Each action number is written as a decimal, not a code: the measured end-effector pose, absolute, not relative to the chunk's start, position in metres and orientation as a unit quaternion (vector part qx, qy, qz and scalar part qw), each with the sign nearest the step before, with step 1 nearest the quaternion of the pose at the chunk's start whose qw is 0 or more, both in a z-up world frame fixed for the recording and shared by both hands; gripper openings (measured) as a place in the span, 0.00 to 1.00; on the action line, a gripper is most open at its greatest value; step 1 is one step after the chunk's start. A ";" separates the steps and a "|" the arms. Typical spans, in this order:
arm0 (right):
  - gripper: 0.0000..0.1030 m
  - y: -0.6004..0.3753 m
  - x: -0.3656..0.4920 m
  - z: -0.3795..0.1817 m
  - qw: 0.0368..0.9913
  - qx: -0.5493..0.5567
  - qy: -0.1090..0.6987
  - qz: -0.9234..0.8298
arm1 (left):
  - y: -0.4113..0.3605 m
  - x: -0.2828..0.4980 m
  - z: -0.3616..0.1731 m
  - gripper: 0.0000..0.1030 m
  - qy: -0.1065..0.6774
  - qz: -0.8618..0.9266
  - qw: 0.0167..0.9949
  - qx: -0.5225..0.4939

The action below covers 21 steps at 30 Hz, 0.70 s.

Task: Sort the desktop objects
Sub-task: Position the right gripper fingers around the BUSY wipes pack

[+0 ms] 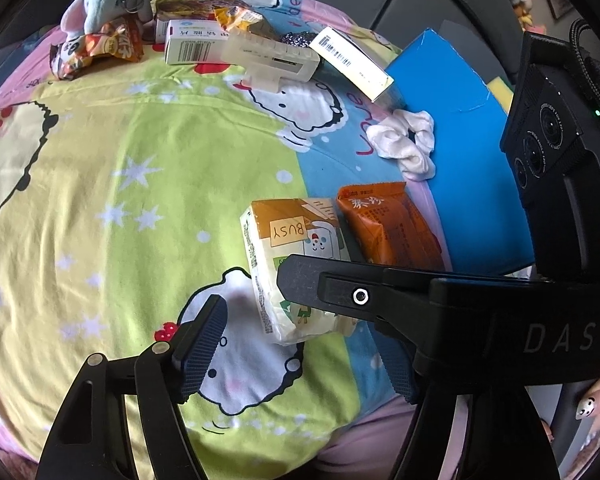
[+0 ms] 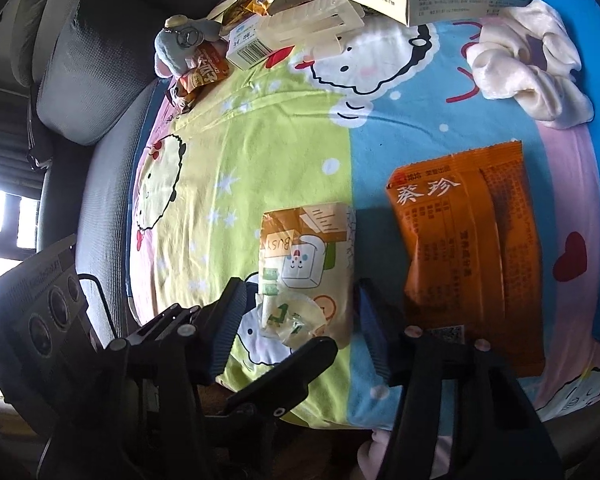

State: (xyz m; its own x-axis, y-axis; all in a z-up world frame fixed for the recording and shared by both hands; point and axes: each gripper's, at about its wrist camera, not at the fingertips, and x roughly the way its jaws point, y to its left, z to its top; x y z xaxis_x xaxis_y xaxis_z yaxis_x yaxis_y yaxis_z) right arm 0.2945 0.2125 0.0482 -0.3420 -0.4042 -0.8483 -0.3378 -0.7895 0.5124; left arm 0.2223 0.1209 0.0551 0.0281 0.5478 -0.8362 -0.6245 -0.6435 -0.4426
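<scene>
A tissue pack printed "BUSY" (image 1: 291, 248) (image 2: 304, 260) lies on the cartoon-print cloth (image 1: 119, 200). To its right lies an orange snack packet (image 1: 388, 228) (image 2: 468, 248). My right gripper (image 2: 300, 286) stands astride the pack's near end with a narrow gap at each pad, so it is open. One of its fingers (image 1: 340, 292) crosses over the pack in the left wrist view. My left gripper (image 1: 300, 332) is open just short of the same end. One left finger (image 2: 291, 364) reaches in under the right gripper.
At the cloth's far edge are a plush elephant (image 1: 99, 4), snack packets (image 1: 99, 46), barcoded boxes (image 1: 195, 42) and a translucent plastic case (image 1: 271, 56). A white scrunchie (image 1: 408, 144) lies beside a blue box (image 1: 460, 120). A grey cushion (image 2: 87, 60) stands left.
</scene>
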 end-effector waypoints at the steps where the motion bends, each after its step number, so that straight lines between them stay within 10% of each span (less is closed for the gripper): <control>1: 0.52 0.213 0.295 0.048 0.020 0.574 -0.321 -0.753 | 0.121 0.222 0.055 0.71 0.033 0.697 0.421 -0.580; 21: 0.50 0.267 0.328 0.134 0.004 0.479 -0.327 -0.815 | 0.115 0.216 0.054 0.71 0.021 0.699 0.423 -0.576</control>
